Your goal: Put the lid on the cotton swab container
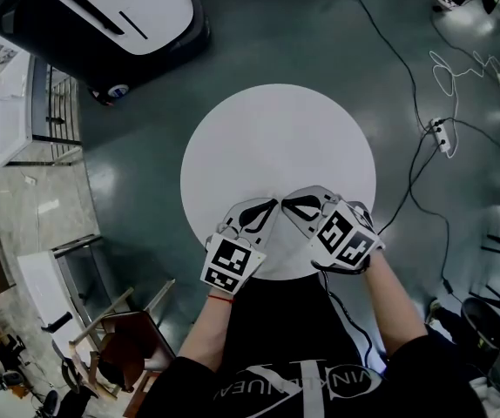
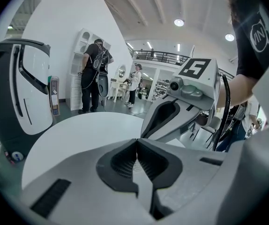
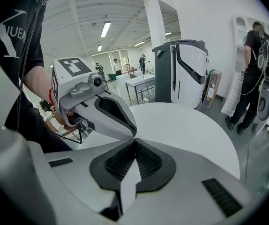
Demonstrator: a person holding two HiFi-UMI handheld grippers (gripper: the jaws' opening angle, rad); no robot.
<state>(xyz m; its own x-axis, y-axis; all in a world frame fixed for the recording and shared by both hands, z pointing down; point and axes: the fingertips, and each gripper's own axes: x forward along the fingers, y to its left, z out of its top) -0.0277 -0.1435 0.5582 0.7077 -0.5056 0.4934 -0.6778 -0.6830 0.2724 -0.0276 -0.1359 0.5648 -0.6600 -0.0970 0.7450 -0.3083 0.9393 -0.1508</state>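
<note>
No cotton swab container or lid shows in any view. The round white table (image 1: 276, 129) is bare. My left gripper (image 1: 273, 203) rests at the table's near edge with its jaws closed together and nothing between them. My right gripper (image 1: 286, 203) sits just to its right, also shut and empty, and the two tips almost meet. In the left gripper view my own jaws (image 2: 137, 140) are pressed together, with the right gripper (image 2: 146, 134) just beyond them. The right gripper view shows my shut jaws (image 3: 135, 139) and the left gripper (image 3: 133, 134) close in front.
A large white and black machine (image 1: 102, 16) stands on the floor at the far left. A white rack (image 1: 23, 111) and a wooden chair (image 1: 124, 338) sit to the left. Cables (image 1: 424, 146) run across the floor on the right. People (image 2: 94, 74) stand far off by shelves.
</note>
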